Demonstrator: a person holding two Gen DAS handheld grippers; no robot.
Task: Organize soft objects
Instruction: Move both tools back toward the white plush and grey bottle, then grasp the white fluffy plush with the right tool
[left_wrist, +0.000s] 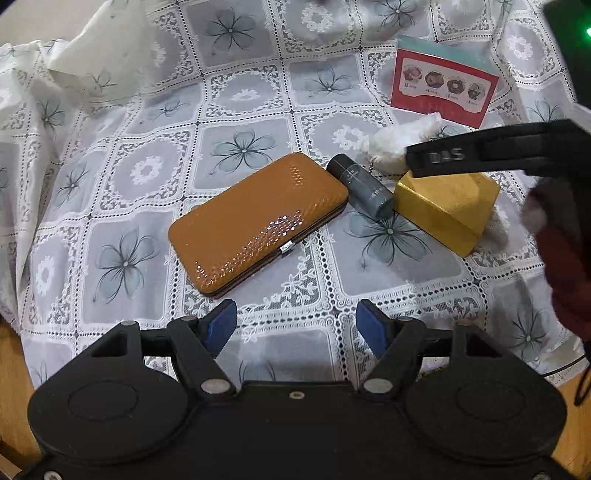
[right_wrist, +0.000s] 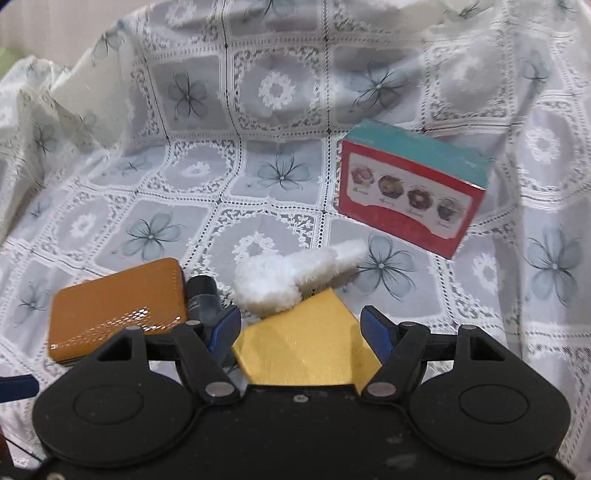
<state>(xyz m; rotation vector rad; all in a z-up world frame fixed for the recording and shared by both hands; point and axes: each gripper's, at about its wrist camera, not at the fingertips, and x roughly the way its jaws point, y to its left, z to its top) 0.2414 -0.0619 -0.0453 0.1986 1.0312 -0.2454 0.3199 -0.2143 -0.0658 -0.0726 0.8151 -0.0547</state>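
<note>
A white fluffy toy (right_wrist: 291, 277) lies on the lace tablecloth, touching the far edge of a yellow block (right_wrist: 303, 350). My right gripper (right_wrist: 301, 325) hovers open over that block, with the toy just beyond its fingertips. In the left wrist view one black finger (left_wrist: 461, 157) of the right gripper reaches in from the right above the yellow block (left_wrist: 447, 210) and covers part of the fluffy toy (left_wrist: 399, 140). My left gripper (left_wrist: 297, 321) is open and holds nothing, near the front of the cloth and short of an orange-brown case (left_wrist: 258, 225).
A small dark grey bottle (left_wrist: 364, 188) lies between the case and the yellow block. A red and teal box (right_wrist: 410, 195) stands behind the toy. A dark red sleeve (left_wrist: 565, 258) is at the right edge. The cloth (left_wrist: 110, 166) bunches up at the left.
</note>
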